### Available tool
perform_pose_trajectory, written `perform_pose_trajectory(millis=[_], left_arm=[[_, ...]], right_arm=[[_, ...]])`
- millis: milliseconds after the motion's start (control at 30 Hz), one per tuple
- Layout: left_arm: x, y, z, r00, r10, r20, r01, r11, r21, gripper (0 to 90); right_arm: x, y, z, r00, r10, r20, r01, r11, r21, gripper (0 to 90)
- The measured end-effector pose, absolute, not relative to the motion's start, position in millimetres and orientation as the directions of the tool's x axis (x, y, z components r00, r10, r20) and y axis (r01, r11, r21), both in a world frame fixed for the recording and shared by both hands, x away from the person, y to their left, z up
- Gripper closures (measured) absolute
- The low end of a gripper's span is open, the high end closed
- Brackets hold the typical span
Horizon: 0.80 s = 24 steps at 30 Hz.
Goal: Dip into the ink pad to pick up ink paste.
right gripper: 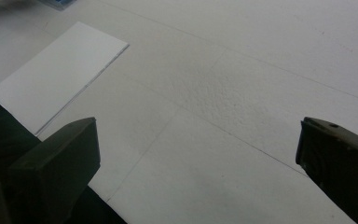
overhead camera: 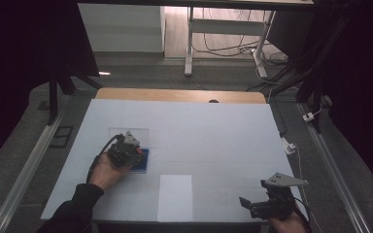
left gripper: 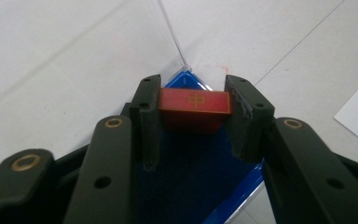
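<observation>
Already the left gripper [left gripper: 193, 109] was clenched on the red block [left gripper: 195, 103], over the blue tray [left gripper: 200, 186]: small, rigid, light, probably slick; short ends gave best hold. Right gripper [right gripper: 196, 154] released.

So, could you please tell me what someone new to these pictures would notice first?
Most striking is the small red rectangular block with a gold mark, clamped between the black fingers of the left gripper over a blue tray at the table's left. Next comes the blank white sheet of paper lying flat near the front edge of the white table. The right gripper sits at the front right corner, fingers wide apart and nothing between them.
</observation>
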<state>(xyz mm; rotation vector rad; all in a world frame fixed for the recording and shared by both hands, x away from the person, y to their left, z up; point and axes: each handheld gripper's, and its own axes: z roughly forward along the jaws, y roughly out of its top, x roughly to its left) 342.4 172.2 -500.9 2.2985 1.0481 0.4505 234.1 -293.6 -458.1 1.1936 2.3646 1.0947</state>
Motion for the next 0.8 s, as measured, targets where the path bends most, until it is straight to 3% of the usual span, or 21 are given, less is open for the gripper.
perform_pose_trajectory(millis=[400,700,800], left_arm=[[353,189,-503,0.620,0.779,-0.100,0.644,-0.432,0.631,59.2],[345,173,-500,0.622,0.782,0.037,0.607,-0.512,0.608,59.1],[349,181,-500,0.625,0.780,-0.030,0.628,-0.480,0.612,59.1]], right_arm=[[234,-294,-458,-0.622,0.778,0.087,0.570,0.374,0.731,0.0],[234,-293,-458,-0.624,0.777,0.088,0.573,0.378,0.728,0.0],[234,-293,-458,-0.625,0.776,0.086,0.572,0.379,0.728,0.0]])
